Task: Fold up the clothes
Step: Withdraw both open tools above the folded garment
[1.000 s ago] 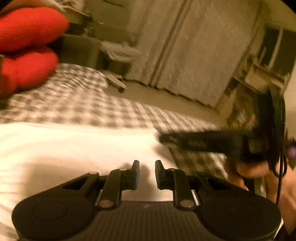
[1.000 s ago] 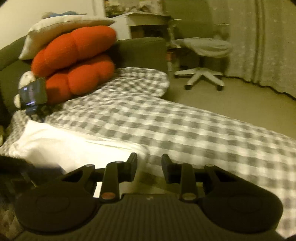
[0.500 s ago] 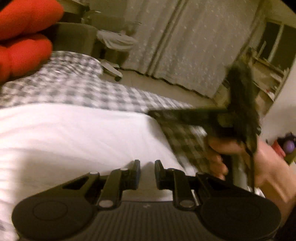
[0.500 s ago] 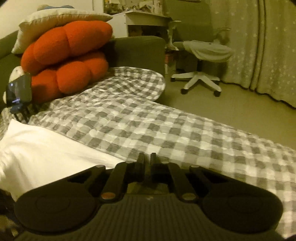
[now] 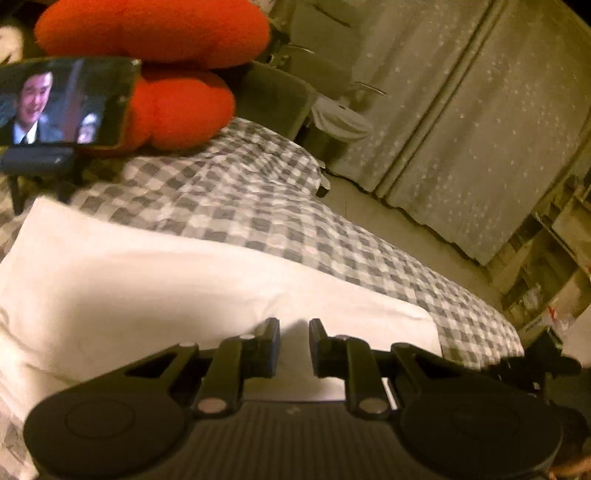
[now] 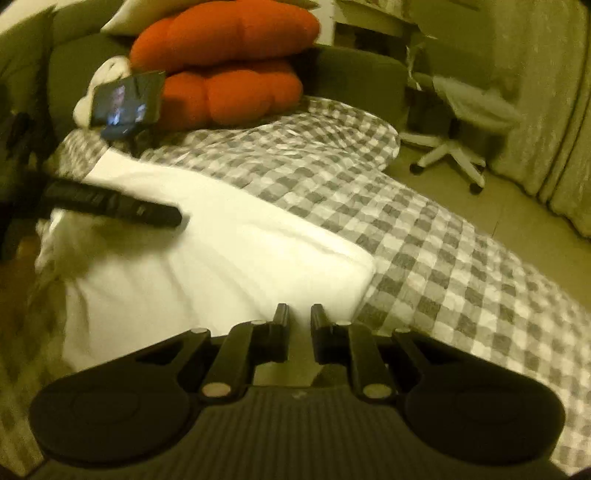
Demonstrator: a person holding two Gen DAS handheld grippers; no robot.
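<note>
Only in the right wrist view: the left gripper (image 6: 173, 218) seen from the side, a dark bar reaching in from the left over the white garment (image 6: 221, 251); also a white swivel chair (image 6: 458, 147) on the floor by the curtain (image 6: 554, 110), and a pale pillow (image 6: 122, 18) atop the orange cushions (image 6: 229, 66). Only in the left wrist view: shelving (image 5: 546, 266) at the right edge past the curtain (image 5: 461, 129), and the phone (image 5: 62, 107) large and close, screen lit, propped on a dark stand against the orange cushions (image 5: 159, 66); the same phone (image 6: 125, 101) small and distant from the right side.

White garment (image 5: 184, 288) spread on the grey-and-white checked bed cover (image 5: 295, 221), laid flat in a broad band with a straight far edge and a squared right-hand corner; shallow creases across it, rumpled at the left end. Plain, no print visible.

Left gripper (image 5: 293, 343) low over the near part of the garment, jaws a narrow gap apart, white cloth showing in the gap; cannot tell whether any cloth is pinched. Right gripper (image 6: 299, 332) at the garment's near edge beside its right corner, jaws opening, a narrow gap between them, no cloth clearly between the pads.
</note>
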